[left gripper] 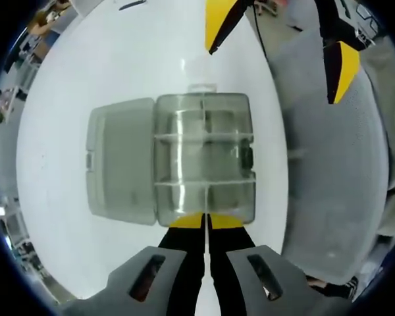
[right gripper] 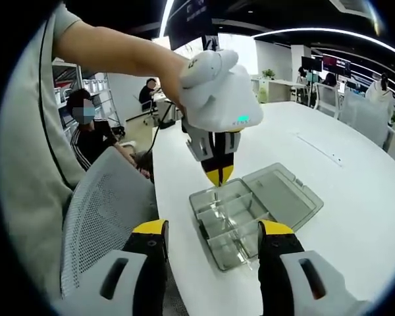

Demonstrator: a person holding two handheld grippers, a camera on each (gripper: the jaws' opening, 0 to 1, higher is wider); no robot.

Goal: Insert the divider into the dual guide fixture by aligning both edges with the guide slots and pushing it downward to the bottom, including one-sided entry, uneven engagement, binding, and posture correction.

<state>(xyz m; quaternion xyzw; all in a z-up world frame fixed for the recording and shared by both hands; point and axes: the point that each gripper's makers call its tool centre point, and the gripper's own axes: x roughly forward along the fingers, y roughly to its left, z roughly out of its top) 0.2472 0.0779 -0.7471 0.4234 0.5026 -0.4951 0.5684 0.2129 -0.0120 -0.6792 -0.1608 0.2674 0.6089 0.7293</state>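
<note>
Left gripper (right gripper: 218, 176) at box (left gripper: 204, 158) edge, table (left gripper: 66, 263) around.

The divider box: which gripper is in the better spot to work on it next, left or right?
Probably left. The left gripper hangs shut, tips down, at the near rim of the clear box. The right gripper is open and farther back.

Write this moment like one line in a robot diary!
left gripper: shut at rim of clear box | right gripper: open, hovering apart | lid: open, flat on white table | divider: cannot tell
</note>
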